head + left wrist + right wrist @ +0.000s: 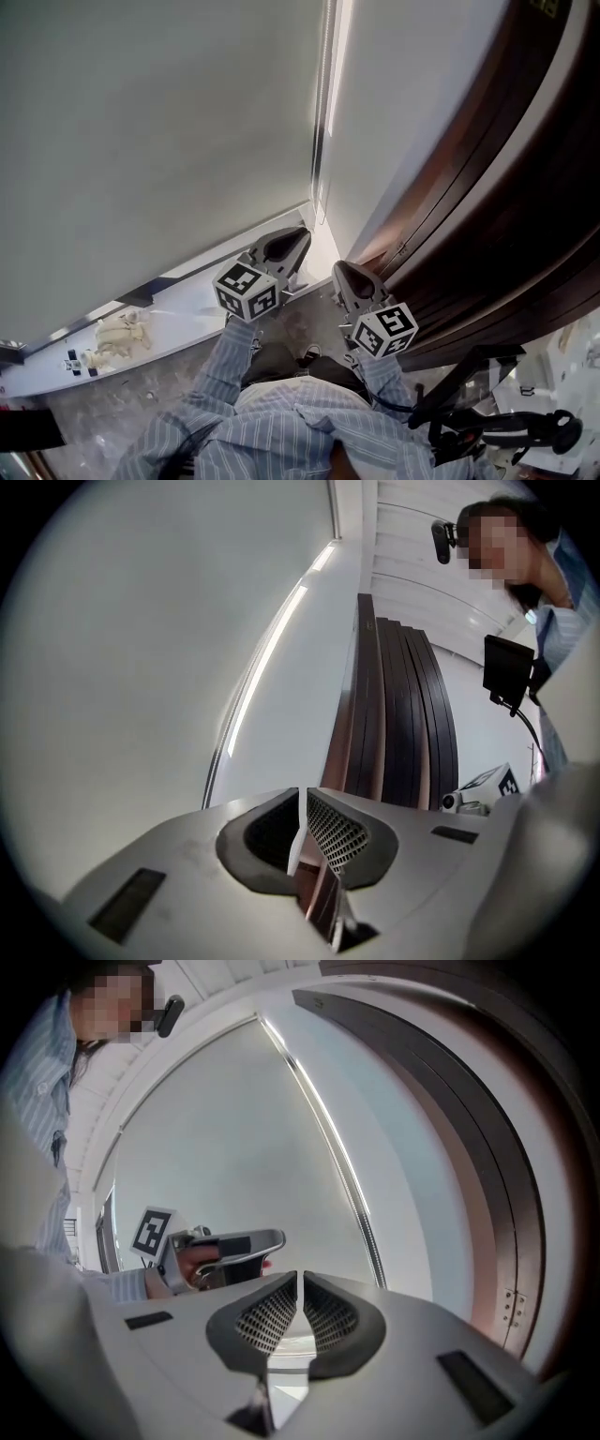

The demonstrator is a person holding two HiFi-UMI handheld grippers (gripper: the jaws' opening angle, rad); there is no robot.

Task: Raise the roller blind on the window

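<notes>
- The roller blind (159,141) is down. It is a big grey sheet over the window, and it hangs to just above the window sill (202,302).
- A thin bright line of light (330,84) runs down the blind's right edge, next to the white wall. I think the blind gets pulled from that side.
- In the right gripper view, a thin bumpy line (361,1213) runs down that same edge. It may be the pull chain, but I cannot tell.
- The left tongs (302,234) point at the corner where the blind meets the wall. I think they are held there to be near the edge.
- The left tongs are closed. I see nothing between the two jaws.
- The right tongs (339,268) are just beside the left ones and point at the same corner. They are near the dark wood frame (506,216).
- The right tongs are closed too, and they hold nothing.
- Both tongs are apart from the blind. The blind is not raised yet, so the job looks like it is only at the start.
- I think the next move needs one pair of tongs to open first, or they cannot grab anything.
- I see no box, bowl or basket here.
- The window sill holds a pale lumpy thing (120,336) and some tiny black and white bits (79,362). They lie well apart from the tongs.
</notes>
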